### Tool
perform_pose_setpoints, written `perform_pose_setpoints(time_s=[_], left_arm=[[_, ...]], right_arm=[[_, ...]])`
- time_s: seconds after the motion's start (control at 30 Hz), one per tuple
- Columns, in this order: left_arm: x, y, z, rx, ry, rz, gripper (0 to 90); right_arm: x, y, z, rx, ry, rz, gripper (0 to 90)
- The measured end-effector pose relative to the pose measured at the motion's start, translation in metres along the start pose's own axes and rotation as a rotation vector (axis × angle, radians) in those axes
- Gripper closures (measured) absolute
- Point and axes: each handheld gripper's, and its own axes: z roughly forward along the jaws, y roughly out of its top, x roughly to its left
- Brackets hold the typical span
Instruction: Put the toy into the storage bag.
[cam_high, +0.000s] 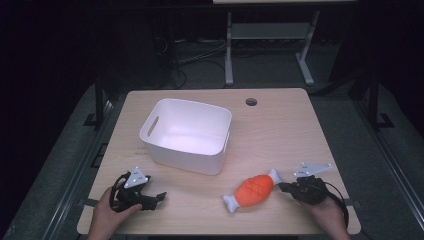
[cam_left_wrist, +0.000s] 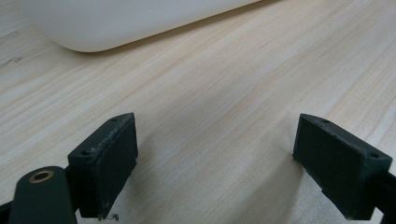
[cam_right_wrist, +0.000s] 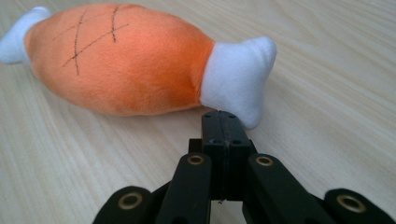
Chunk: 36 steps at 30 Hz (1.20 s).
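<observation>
Two hands come in over the near edge of the light wooden desk (cam_high: 280, 130), each holding a black two-jaw gripper. At the near left corner the person's left hand (cam_high: 106, 216) grips the left gripper (cam_high: 159, 196), which carries a grey three-cornered plate on top and points toward the middle of the near edge. Its jaws stand wide apart with only bare wood grain between them, as the left gripper view shows, the left gripper (cam_left_wrist: 216, 154) hovering low over the desk with nothing held.

Near the near right corner, the right hand (cam_high: 327, 216) holds the right gripper (cam_high: 283, 187), also topped with a grey plate. Its jaws are pressed flat together with nothing between them; in the right gripper view the right gripper (cam_right_wrist: 225, 122) has its closed tip just beside, perhaps touching, the nearer white end of the plush orange drumstick toy with white bone ends (cam_right_wrist: 135, 58). Dark stitched cross-hatching marks the toy's orange body. Seen from the high view, the toy (cam_high: 254, 190) lies flat on the desk, angled, a little right of the middle of the near edge.

Behind both, left of the desk's centre, sits a white rectangular plastic bin with a handle slot (cam_high: 150, 127), open and upright; its rounded lower wall (cam_left_wrist: 116, 23) shows beyond the left gripper. A round cable hole (cam_high: 251, 102) lies near the far edge.
</observation>
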Motion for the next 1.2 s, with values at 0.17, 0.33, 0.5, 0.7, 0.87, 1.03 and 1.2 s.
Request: perform_pose_setpoints(time_s=[0.17, 0.33, 0.5, 0.7, 0.87, 1.03, 1.2], left_arm=[[0.0, 0.0, 0.0, 0.0, 0.0, 0.0, 12.9], [0.0, 0.0, 0.0, 0.0, 0.0, 0.0, 12.9], [0.0, 0.0, 0.0, 0.0, 0.0, 0.0, 12.9], [0.0, 0.0, 0.0, 0.0, 0.0, 0.0, 12.9], [0.0, 0.0, 0.0, -0.004, 0.0, -0.005, 12.9], [0.0, 0.0, 0.0, -0.001, 0.0, -0.001, 12.9], [0.0, 0.0, 0.0, -0.001, 0.0, -0.002, 12.9]], right_arm=[[-0.002, 0.007, 0.006, 0.001, -0.011, -0.017, 89.6], [-0.005, 0.015, 0.011, 0.001, -0.015, -0.028, 89.6], [-0.007, 0.022, 0.015, -0.009, -0.018, -0.029, 89.6], [-0.01, 0.031, 0.022, -0.016, -0.017, -0.021, 89.6], [-0.011, 0.04, 0.029, -0.019, -0.008, -0.033, 89.6], [-0.011, 0.049, 0.038, -0.019, -0.002, -0.045, 89.6], [-0.01, 0.056, 0.043, -0.032, 0.012, -0.051, 89.6]])
